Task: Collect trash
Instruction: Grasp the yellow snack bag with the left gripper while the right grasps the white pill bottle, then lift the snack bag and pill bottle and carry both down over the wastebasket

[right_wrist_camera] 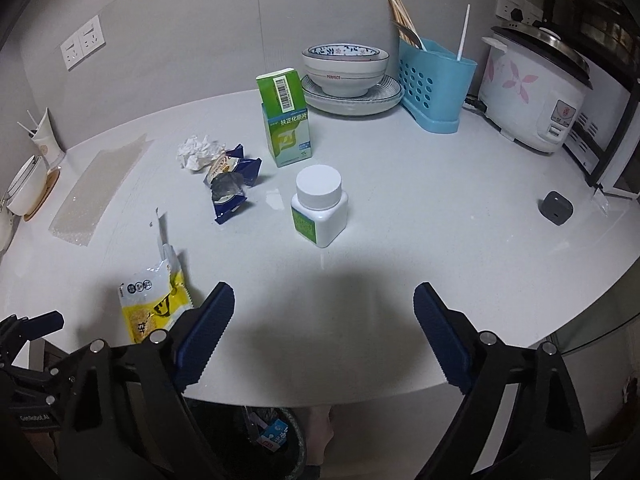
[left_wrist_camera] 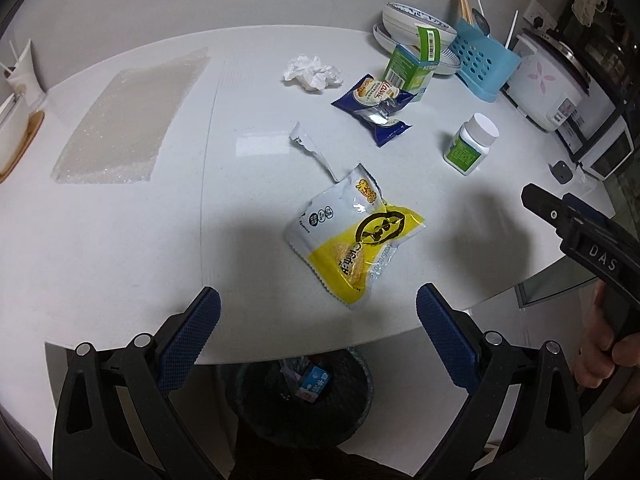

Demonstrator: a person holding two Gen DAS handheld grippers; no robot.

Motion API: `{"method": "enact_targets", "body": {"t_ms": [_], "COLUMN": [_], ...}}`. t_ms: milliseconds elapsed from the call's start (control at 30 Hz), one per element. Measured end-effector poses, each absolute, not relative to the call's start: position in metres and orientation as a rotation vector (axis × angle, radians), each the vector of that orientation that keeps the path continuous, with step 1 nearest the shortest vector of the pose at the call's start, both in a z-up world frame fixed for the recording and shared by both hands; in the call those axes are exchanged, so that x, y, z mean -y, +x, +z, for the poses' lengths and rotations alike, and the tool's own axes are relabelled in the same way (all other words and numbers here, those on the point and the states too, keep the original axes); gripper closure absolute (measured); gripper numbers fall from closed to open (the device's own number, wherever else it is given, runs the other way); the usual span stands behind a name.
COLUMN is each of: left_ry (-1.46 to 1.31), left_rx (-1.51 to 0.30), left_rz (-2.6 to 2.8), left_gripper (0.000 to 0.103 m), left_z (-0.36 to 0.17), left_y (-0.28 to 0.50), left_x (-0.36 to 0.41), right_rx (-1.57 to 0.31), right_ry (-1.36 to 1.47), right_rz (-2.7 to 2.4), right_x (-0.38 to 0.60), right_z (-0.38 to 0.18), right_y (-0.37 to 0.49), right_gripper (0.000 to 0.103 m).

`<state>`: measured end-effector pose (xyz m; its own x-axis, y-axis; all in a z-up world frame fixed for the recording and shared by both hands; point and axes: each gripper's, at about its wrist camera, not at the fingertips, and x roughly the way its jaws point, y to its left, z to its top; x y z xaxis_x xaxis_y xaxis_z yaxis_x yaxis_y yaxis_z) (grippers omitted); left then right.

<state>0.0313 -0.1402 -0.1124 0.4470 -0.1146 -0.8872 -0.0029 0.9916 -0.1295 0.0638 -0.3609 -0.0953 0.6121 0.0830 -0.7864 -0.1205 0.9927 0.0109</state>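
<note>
Jaws: both pairs stand wide with nothing between them; the left gripper [left_wrist_camera: 318, 320] hangs over the bench's near edge above the yellow packet, the right gripper [right_wrist_camera: 324, 316] over bare bench [right_wrist_camera: 400, 240] short of the pill bottle.
Torn strip: a thin white sliver of wrapper [left_wrist_camera: 314, 150] lying flat, just beyond the yellow packet; feather-light and limp, best nipped at its raised end.
Yellow packet: a yellow-and-white crinkled foil snack packet [left_wrist_camera: 352, 236], opened and lying flat nearest the left jaws; light, slick, springy. Pinching a puffed fold or the serrated edge should hold better than the smooth face.
Tissue: a crumpled white paper ball [left_wrist_camera: 312, 72] farther back; soft, weightless, crushes anywhere.
Blue wrapper: a dark blue foil biscuit wrapper [left_wrist_camera: 372, 108], torn open, just beside the carton; slippery, take a standing crease.
Carton: a green-and-white card medicine box [right_wrist_camera: 286, 128] with its flap up; stiff, hollow, probably crushable.
Bottle: a white plastic pill bottle with green label [right_wrist_camera: 320, 208]; rigid, grip across the body.
Bin: a dark mesh wastebasket [left_wrist_camera: 304, 396] below the bench edge, already holding some scraps.
</note>
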Motion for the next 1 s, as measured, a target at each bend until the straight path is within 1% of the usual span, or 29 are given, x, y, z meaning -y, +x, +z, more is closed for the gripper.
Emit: {"method": "enact_targets", "body": {"t_ms": [200, 367, 500, 600, 700, 767, 800, 933, 967, 1000], "left_ry": [-0.098, -0.088, -0.061, -0.055, -0.039, -0.019, -0.018, -0.003, 0.003, 0.006], "left_rx": [-1.147, -1.169, -1.185, -1.199, -1.211, -1.225, -1.234, -1.235, -1.232, -1.225], "left_rz": [-0.066, -0.065, -0.064, -0.069, -0.074, -0.072, -0.067, -0.077, -0.079, -0.082], "left_gripper": [0.007, 0.009, 0.011, 0.018, 0.026, 0.038, 0.042, 0.052, 0.056, 0.058], "left_z": [-0.123, -0.132, -0.141, -0.145, -0.148, -0.151, -0.153, -0.154, -0.153, -0.152], "left_y": [0.053, 0.070, 0.082, 0.088, 0.092, 0.094, 0.095, 0.095, 0.095, 0.095], "left_x": [0.147, 0.151, 0.156, 0.158, 0.160, 0.161, 0.161, 0.162, 0.162, 0.163], "right_rx": [-0.924, -0.939, -0.962, -0.972, -0.984, -0.987, -0.990, -1.004, -1.007, -1.009], "right_ry": [0.000, 0.018, 0.033, 0.047, 0.055, 0.050, 0.045, 0.032, 0.031, 0.028], "right_rz": [0.104, 0.100, 0.087, 0.071, 0.062, 0.065, 0.066, 0.068, 0.070, 0.069], "right_x": [0.358, 0.353, 0.352, 0.353, 0.353, 0.351, 0.350, 0.347, 0.347, 0.346], "right_z": [-0.100, -0.101, -0.104, -0.105, -0.106, -0.106, -0.107, -0.110, -0.111, -0.111], "right_y": [0.089, 0.113, 0.133, 0.145, 0.155, 0.159, 0.161, 0.167, 0.168, 0.169], "right_gripper": [0.020, 0.030, 0.037, 0.041, 0.047, 0.054, 0.056, 0.065, 0.066, 0.067]}}
